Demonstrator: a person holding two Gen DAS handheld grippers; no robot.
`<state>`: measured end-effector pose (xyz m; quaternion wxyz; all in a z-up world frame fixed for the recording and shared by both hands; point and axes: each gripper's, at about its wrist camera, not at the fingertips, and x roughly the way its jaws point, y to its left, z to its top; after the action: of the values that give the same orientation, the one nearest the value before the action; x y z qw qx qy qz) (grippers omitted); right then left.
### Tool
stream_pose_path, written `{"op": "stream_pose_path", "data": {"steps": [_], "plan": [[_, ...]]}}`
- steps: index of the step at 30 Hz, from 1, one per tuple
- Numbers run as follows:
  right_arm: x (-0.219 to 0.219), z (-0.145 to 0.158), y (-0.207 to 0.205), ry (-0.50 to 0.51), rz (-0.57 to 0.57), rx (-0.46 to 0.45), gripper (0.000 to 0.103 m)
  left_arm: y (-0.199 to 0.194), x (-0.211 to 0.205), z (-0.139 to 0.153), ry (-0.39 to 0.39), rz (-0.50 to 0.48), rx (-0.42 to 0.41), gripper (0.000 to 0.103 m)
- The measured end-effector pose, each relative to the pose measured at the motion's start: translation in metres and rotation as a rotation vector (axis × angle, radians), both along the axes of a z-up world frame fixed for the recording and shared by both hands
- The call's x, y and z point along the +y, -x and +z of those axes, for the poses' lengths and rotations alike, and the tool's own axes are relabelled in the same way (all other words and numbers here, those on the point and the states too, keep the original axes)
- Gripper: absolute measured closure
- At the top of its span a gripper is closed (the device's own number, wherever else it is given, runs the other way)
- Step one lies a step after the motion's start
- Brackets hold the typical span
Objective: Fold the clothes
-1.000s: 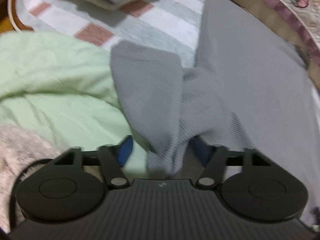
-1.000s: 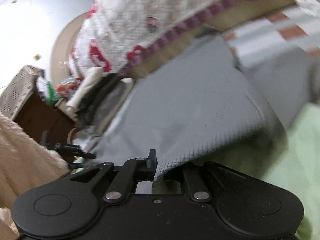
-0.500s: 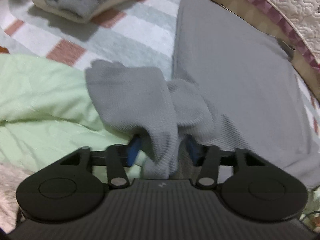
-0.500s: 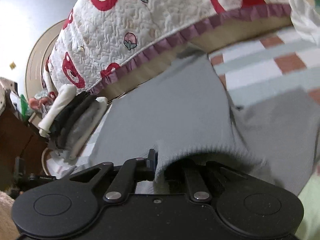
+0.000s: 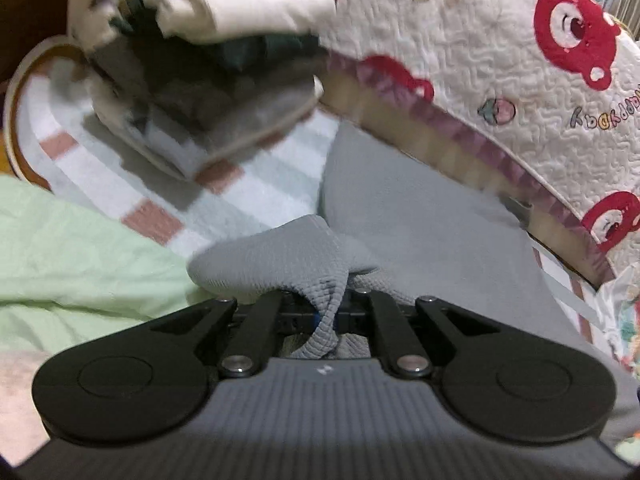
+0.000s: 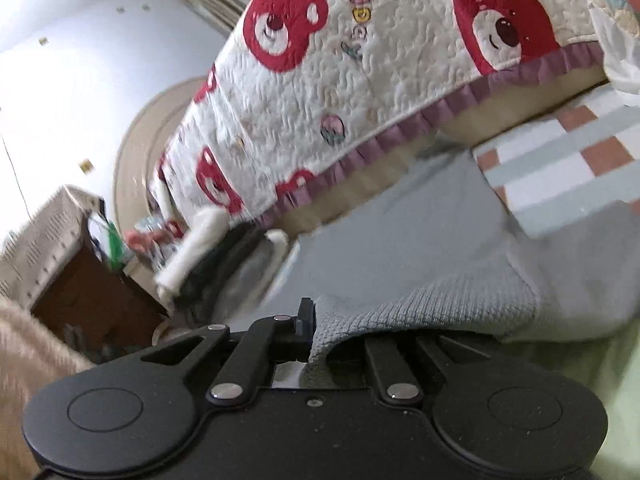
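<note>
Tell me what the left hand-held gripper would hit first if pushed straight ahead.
Probably the grey knit garment it is shut on, spread on the bed just ahead of the left hand-held gripper; depth is unclear.

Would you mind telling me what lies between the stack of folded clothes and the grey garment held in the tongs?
In the left wrist view, only a bare stretch of the checked bedsheet separates the stack of folded clothes from the grey garment.
</note>
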<state>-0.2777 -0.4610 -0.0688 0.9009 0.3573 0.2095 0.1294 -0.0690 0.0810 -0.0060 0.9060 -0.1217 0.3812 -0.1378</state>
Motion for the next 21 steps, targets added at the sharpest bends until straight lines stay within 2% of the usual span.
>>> {"op": "stream_pose_path", "data": {"steps": [4, 7, 10, 12, 16, 18, 21], "plan": [[0.008, -0.003, 0.029, -0.023, -0.044, 0.050, 0.096, 0.025, 0.010, 0.007, -0.010, 0.006, -0.026, 0.099], [0.022, -0.008, 0.052, -0.053, -0.066, 0.049, 0.096, 0.042, 0.025, 0.013, -0.015, 0.002, -0.028, 0.099], [0.037, -0.007, 0.073, -0.063, -0.055, 0.056, 0.096, 0.059, 0.044, 0.014, -0.001, 0.008, 0.015, 0.099], [0.036, -0.003, 0.076, -0.040, -0.065, 0.064, 0.096, 0.061, 0.054, 0.003, 0.031, 0.017, 0.064, 0.099], [0.013, -0.002, 0.055, -0.033, -0.103, 0.072, 0.096, 0.041, 0.055, -0.018, 0.066, 0.017, 0.121, 0.099], [0.005, 0.005, 0.027, -0.004, -0.109, 0.072, 0.096, 0.025, 0.053, -0.021, 0.098, 0.019, 0.134, 0.099], [-0.004, 0.020, -0.019, 0.070, -0.091, 0.070, 0.096, -0.012, 0.045, -0.015, 0.118, 0.027, 0.095, 0.099]]}}
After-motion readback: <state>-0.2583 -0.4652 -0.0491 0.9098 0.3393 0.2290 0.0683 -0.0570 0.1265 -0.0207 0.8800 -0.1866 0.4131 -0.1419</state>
